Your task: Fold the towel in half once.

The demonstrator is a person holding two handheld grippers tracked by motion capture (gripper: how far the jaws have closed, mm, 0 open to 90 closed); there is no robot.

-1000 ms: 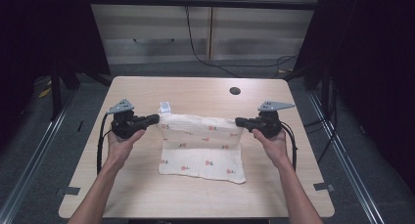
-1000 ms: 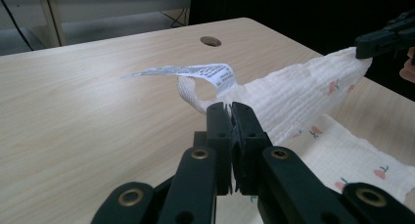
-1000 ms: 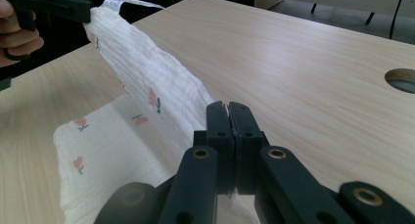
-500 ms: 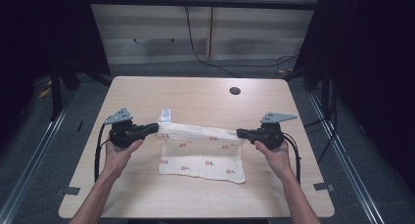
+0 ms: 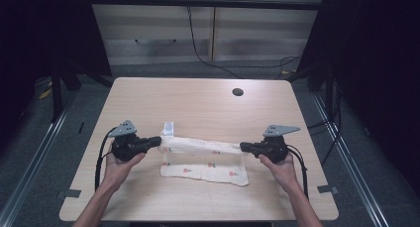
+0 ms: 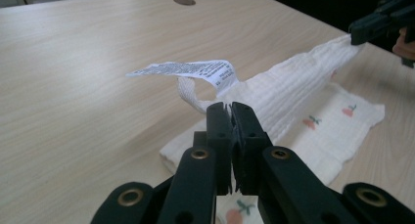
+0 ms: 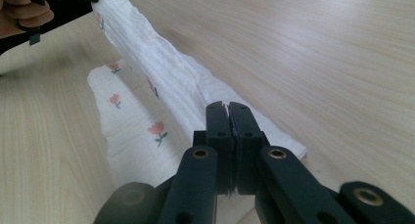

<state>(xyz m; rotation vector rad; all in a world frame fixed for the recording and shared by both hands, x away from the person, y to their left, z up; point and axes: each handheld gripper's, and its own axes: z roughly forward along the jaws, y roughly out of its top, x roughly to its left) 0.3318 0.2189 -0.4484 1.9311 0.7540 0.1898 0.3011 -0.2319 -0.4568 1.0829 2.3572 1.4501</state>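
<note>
A white muslin cloth (image 5: 205, 160) with small red flower prints lies on the wooden table (image 5: 198, 103). Its far edge is lifted and stretched taut between both grippers. My left gripper (image 5: 159, 142) is shut on the cloth's left corner, beside a white care label (image 5: 169, 128). My right gripper (image 5: 242, 146) is shut on the right corner. In the left gripper view the jaws (image 6: 230, 109) pinch the cloth (image 6: 293, 87) under the label (image 6: 191, 70). In the right gripper view the closed gripper (image 7: 228, 109) holds the cloth (image 7: 161, 77), which runs off toward the other gripper.
A round dark grommet hole (image 5: 237, 92) sits at the table's far right. Cables trail from both grippers over the table's side edges. Beyond the table stand cabinets and dark floor.
Both grippers have come toward the near edge of the table with the cloth's far edge, folding it over the lower part. The visible cloth is now narrower front to back.
</note>
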